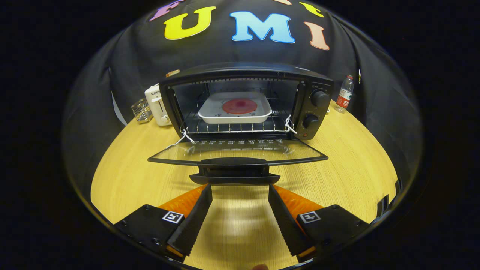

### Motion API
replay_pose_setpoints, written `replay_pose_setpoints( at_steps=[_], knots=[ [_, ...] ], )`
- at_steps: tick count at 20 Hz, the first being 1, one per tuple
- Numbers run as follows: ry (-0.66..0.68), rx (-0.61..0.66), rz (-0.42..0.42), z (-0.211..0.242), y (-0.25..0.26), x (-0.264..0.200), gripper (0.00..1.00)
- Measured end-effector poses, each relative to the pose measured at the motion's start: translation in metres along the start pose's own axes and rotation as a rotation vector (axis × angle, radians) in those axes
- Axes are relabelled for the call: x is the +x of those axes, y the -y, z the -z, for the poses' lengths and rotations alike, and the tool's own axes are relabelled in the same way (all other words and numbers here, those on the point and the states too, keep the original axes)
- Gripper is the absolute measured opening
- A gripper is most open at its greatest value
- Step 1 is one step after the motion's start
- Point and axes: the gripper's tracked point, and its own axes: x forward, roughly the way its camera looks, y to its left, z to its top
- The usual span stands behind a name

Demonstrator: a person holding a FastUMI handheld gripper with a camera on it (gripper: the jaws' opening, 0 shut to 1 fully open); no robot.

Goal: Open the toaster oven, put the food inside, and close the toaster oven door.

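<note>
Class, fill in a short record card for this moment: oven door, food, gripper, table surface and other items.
oven door: toaster oven door folded down flat, fully open
food: red round piece on a white tray, sitting on the rack inside
gripper: gripper open, fingers apart, tips just short of the door handle, holding nothing
table surface: light wooden table
other items: white toaster and clear holder beside the oven's hinge side; water bottle beyond the knobs

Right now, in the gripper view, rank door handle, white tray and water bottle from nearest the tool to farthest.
Tool is open.
1. Door handle, just ahead of the fingertips.
2. White tray, on the rack inside the toaster oven.
3. Water bottle, beyond the oven's knob side.
</note>
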Motion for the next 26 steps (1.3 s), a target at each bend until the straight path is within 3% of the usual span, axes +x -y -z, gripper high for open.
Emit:
replay_pose_setpoints(
  at_steps=[5, 14, 18, 26],
  knots=[
    [0.133, -0.038, 0.001, -0.04, -0.003, -0.019, 0.96],
    [0.277, 0.007, -0.028, -0.106, 0.008, -0.055, 0.96],
    [0.406, -0.011, -0.083, -0.131, 0.013, -0.116, 0.96],
    [0.616, 0.018, -0.056, -0.147, 0.072, -0.237, 0.96]
  ],
)
